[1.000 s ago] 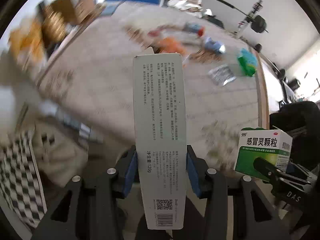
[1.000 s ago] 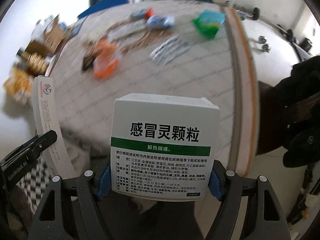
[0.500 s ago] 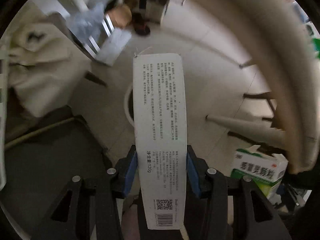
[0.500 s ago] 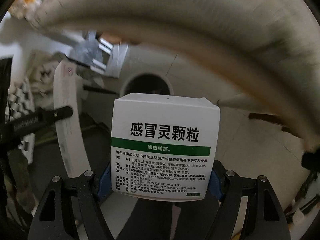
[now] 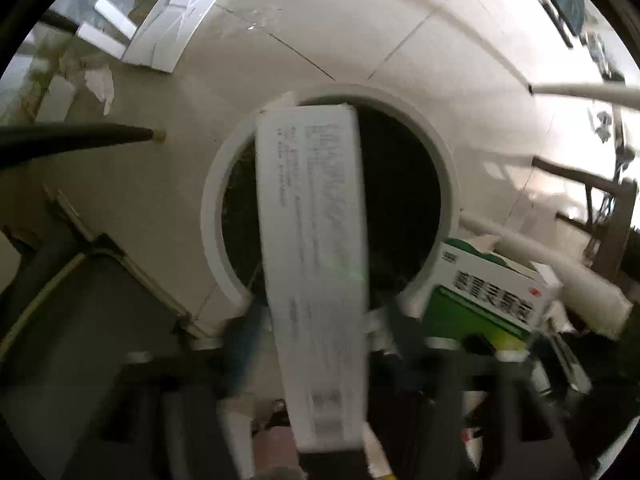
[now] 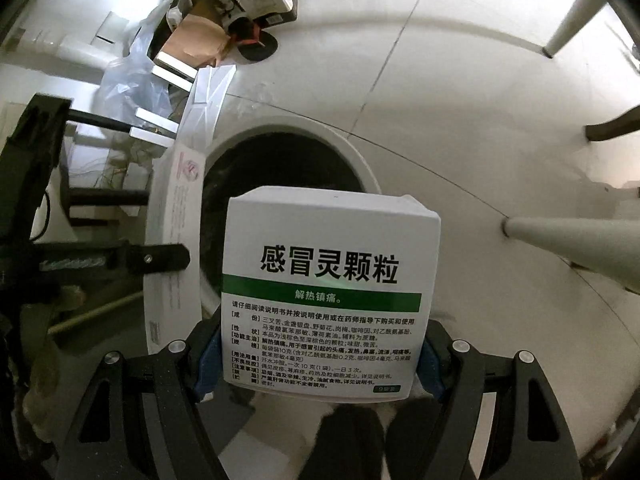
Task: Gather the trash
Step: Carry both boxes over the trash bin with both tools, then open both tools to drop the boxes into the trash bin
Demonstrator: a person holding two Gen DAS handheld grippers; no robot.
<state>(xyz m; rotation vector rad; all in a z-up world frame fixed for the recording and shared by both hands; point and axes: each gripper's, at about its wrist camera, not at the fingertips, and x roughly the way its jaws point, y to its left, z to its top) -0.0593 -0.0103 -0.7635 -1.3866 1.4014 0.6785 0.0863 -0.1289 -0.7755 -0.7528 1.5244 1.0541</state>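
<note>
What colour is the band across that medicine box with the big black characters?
Green, on a white medicine box; the right wrist view shows it best.

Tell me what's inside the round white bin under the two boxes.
The bin shows only a dark interior. The long toothpaste box and green-and-white medicine box cover much of its opening; any contents cannot be made out.

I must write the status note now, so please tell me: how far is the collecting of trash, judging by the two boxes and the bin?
Done: both boxes are above the round white bin.
In hand: the left gripper jaws are opening, releasing the long white box; the right gripper holds the green-striped medicine box, its jaws opening too.
Left: both boxes must fall in. Other trash is out of view.
</note>
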